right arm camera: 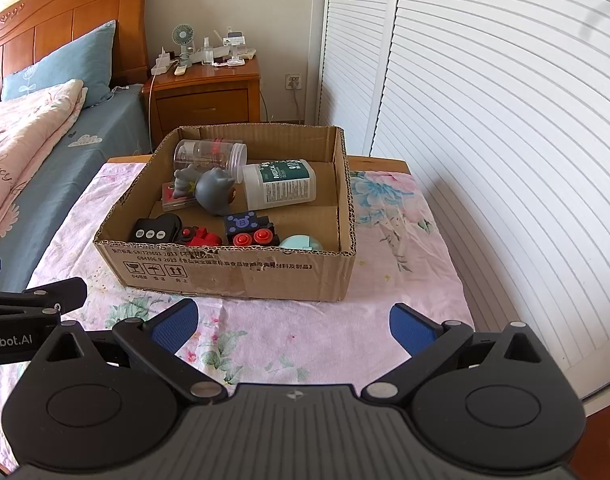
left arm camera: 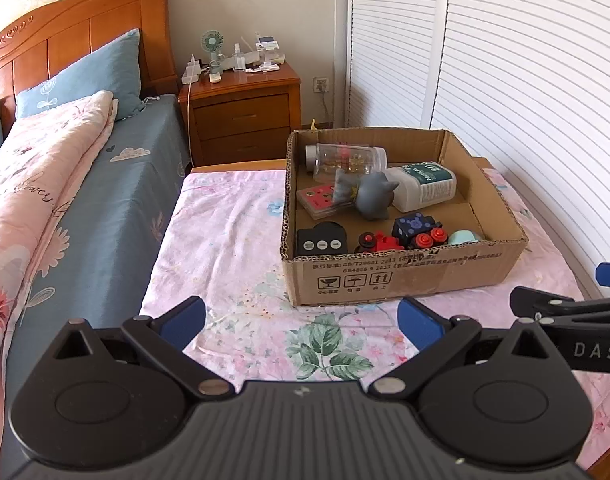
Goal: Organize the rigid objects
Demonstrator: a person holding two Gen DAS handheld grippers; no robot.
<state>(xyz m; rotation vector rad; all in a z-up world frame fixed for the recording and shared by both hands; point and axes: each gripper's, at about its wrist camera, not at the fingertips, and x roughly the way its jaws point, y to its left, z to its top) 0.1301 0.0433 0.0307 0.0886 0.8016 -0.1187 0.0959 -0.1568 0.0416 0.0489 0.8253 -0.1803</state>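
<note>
Progress: judged near complete; every loose item visible lies in the box [right arm camera: 233,276], and none shows on the floral cloth [right arm camera: 305,340] around it.
Remaining: possibly nothing; table areas behind the box are hidden.
Left gripper [left arm camera: 301,320]: released, jaws wide apart, empty, hovering above the cloth short of the box.
Right gripper [right arm camera: 291,322]: released, jaws wide apart, empty, just beside the left one.
Box location: on the cloth, ahead of both grippers.
Box, far half: clear jar [right arm camera: 211,154] on its side; white bottle [right arm camera: 279,184] on its side; grey figure [right arm camera: 215,196] lying over a red card [left arm camera: 317,198].
Box, near half: black remote [right arm camera: 155,230], red toy [right arm camera: 203,236], blue toy car [right arm camera: 251,230], mint shell [right arm camera: 303,242] against the front wall.
</note>
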